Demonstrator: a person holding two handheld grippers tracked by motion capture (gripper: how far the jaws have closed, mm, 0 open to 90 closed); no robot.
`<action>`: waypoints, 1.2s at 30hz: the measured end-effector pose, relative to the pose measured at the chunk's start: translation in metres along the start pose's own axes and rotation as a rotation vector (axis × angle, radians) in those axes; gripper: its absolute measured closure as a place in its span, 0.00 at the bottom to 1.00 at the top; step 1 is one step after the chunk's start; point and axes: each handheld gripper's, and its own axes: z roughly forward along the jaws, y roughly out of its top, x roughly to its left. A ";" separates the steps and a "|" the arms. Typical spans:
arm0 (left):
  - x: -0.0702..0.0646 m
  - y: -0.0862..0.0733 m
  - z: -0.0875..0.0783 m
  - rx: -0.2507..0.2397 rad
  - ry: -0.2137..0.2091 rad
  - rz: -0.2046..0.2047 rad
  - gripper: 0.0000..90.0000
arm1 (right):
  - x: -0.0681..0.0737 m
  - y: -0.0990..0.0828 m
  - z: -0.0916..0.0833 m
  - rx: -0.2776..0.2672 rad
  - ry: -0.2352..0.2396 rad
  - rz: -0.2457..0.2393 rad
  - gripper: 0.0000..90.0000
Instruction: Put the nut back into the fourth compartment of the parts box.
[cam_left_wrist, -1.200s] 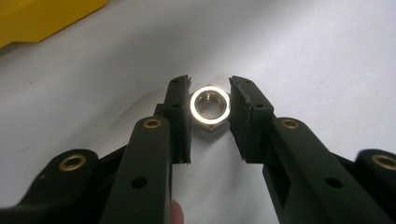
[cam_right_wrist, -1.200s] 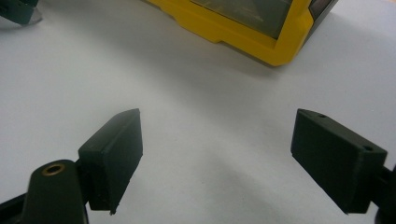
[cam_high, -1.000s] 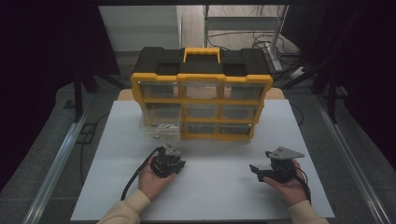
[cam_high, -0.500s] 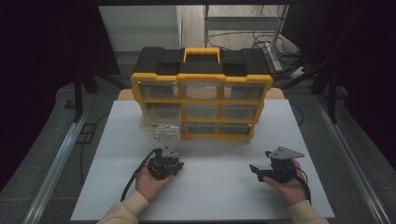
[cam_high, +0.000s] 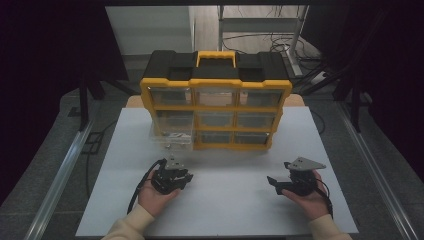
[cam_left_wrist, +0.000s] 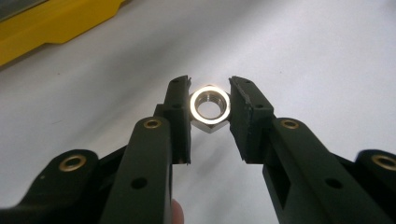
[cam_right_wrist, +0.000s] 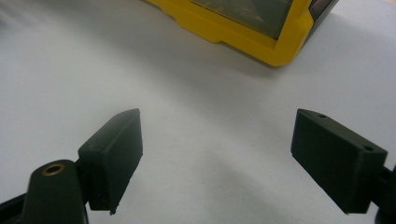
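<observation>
Since the earlier frame, your left gripper has edged toward the organizer, pinching a hex nut between its pads. Your right gripper rests spread and empty. The nut likely belongs in the pulled-out drawer.

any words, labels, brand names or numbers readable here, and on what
None can be read: the yellow organizer case, its clear drawers, the hex nut between the left tongs and the right tongs carry no legible text.
</observation>
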 end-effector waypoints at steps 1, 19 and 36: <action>0.000 0.000 -0.002 -0.002 0.000 0.000 0.78 | 0.000 0.000 0.000 0.000 0.000 0.000 0.19; 0.011 -0.003 -0.033 -0.076 0.026 -0.038 0.78 | 0.000 0.000 0.000 0.001 0.003 -0.002 0.19; 0.034 -0.013 -0.062 -0.140 0.065 -0.116 0.78 | 0.000 0.000 0.001 0.003 0.005 -0.007 0.19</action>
